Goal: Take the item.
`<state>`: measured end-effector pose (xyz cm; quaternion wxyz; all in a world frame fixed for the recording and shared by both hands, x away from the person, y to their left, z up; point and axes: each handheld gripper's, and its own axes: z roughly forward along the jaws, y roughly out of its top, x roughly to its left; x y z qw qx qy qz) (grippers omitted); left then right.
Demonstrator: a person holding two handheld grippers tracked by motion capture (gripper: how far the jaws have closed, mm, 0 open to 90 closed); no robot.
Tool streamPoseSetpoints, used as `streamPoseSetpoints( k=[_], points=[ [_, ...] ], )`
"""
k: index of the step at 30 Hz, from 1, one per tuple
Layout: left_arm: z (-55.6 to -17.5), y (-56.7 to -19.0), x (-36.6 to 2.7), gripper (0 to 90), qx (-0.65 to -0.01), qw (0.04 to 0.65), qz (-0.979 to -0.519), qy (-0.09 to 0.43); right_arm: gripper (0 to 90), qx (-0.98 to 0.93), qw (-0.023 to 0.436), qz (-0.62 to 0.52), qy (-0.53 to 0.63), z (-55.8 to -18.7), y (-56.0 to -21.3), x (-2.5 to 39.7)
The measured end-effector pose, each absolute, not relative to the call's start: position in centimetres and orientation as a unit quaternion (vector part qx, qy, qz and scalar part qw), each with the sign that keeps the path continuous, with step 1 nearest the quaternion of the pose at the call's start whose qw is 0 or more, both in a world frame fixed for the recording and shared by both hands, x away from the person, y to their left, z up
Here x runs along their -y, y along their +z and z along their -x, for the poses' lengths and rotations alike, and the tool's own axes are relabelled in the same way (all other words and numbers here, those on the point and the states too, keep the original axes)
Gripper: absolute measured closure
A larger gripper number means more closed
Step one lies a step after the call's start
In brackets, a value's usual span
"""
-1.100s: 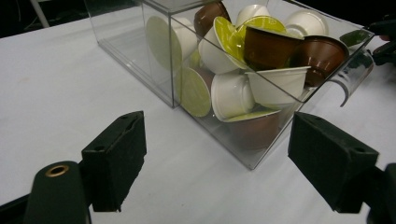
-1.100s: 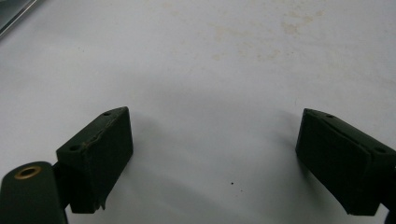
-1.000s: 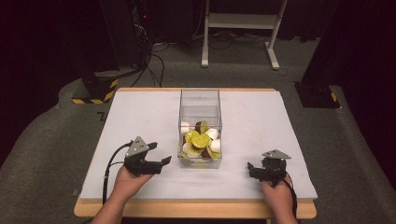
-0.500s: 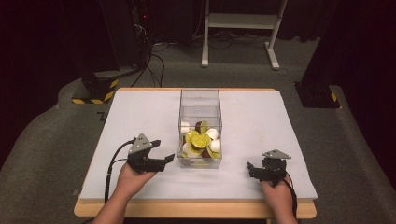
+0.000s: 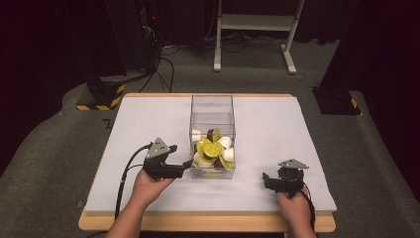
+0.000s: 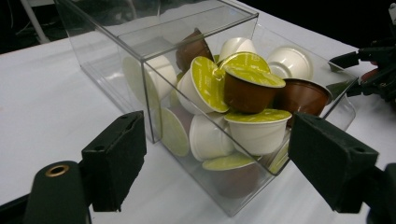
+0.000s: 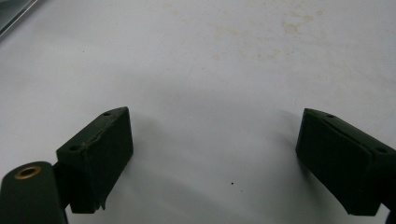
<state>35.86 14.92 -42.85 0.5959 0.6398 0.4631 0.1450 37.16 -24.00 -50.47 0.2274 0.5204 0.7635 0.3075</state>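
A clear plastic box (image 5: 212, 133) stands at the middle of the white tabletop (image 5: 277, 129), its near end heaped with coffee capsules (image 6: 233, 98). The left tongs (image 5: 187, 163) gape wide at the box's near left corner, just beside its wall. The right tongs (image 5: 266, 178), also spread apart and holding nothing, rest well right of the box.

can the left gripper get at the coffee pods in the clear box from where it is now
Probably not straight on: the left gripper is open at the near corner of the clear box, and the wall stands between its jaws and the coffee pods. The top looks open, so it could likely reach them from above.
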Motion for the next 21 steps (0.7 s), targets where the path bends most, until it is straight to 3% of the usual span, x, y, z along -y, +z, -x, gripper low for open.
streamPoseSetpoints(
  k=[8,21],
  points=[
    [-36.0,-42.3,-14.7,19.9,-0.465,0.608,-0.628,0.14,10.9,-0.763,0.228,-0.521,0.307,-37.1,-50.5,24.0],
    [-36.5,-41.5,-12.8,20.3,-0.444,0.61,-0.644,0.126,11.0,-0.763,0.228,-0.521,0.307,-37.1,-50.5,24.0]
  ],
)
